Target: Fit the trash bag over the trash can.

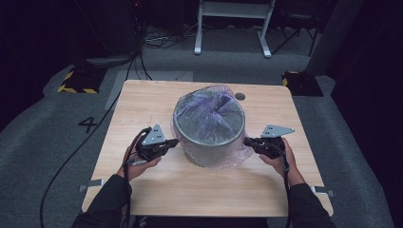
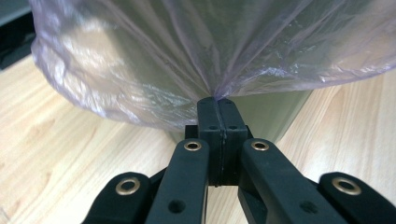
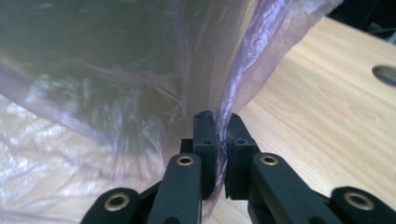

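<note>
A round grey bin (image 1: 209, 137) stands in the middle of the wooden table (image 1: 190, 190), lined with a thin, clear purple plastic bag (image 1: 209, 107) that drapes over its rim and down its sides. My left gripper (image 1: 176, 141) is at the bin's left side, shut on a pinch of the bag (image 2: 140, 60); in the left gripper view its jaws (image 2: 217, 100) meet with the film gathered at their tips. At the bin's right side, my right gripper (image 1: 247, 140) is shut on a fold of the bag (image 3: 233, 93), which runs down between its jaws (image 3: 219, 116).
A cable hole (image 1: 240, 96) sits in the table behind the bin, and appears in the right gripper view as well (image 3: 385, 74). White desk legs (image 1: 233, 28) and yellow-black striped bases (image 1: 78, 81) stand on the grey floor beyond. Cables trail off the table's left.
</note>
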A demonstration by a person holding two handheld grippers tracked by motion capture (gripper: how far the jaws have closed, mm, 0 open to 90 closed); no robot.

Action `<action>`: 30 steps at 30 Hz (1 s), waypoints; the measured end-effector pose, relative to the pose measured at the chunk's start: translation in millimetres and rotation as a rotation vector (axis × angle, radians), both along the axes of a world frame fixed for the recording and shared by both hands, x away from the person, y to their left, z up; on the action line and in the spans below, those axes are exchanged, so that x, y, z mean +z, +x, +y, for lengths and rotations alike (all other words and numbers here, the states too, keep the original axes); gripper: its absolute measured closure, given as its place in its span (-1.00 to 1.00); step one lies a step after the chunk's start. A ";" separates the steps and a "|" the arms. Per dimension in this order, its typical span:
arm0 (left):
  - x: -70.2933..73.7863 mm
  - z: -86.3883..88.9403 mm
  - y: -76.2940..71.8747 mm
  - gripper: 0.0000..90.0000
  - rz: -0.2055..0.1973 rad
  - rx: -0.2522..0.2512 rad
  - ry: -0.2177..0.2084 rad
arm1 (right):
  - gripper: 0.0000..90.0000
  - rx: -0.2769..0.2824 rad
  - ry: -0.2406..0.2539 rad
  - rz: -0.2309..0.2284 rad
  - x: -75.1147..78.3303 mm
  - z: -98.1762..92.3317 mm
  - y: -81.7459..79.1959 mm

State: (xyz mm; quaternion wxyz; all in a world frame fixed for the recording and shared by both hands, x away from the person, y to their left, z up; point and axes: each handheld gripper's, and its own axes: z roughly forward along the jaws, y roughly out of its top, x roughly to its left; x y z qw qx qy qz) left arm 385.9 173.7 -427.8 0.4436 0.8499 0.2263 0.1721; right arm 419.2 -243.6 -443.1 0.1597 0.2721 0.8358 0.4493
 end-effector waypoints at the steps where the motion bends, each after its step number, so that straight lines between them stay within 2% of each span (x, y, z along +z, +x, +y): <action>1: -2.8 0.3 1.5 1.00 0.005 0.004 0.010 | 0.92 -0.005 -0.006 0.006 -1.8 -0.3 0.7; 3: -7.4 -0.3 3.9 1.00 0.010 0.020 0.037 | 0.92 -0.019 -0.017 0.025 -5.5 -0.4 2.8; 6: -14.4 -0.5 8.3 1.00 0.026 0.030 0.055 | 0.91 -0.038 -0.033 0.050 -11.4 -1.0 6.8; 16: -29.8 0.6 19.6 1.00 0.062 0.053 0.079 | 0.87 -0.121 -0.031 0.121 -25.5 0.2 22.8; 26: -40.6 7.3 28.5 1.00 0.089 0.082 0.082 | 0.81 -0.164 -0.023 0.131 -34.1 7.9 29.7; 30: -44.1 11.1 31.3 1.00 0.099 0.100 0.078 | 0.68 -0.181 -0.020 0.123 -35.7 9.5 30.1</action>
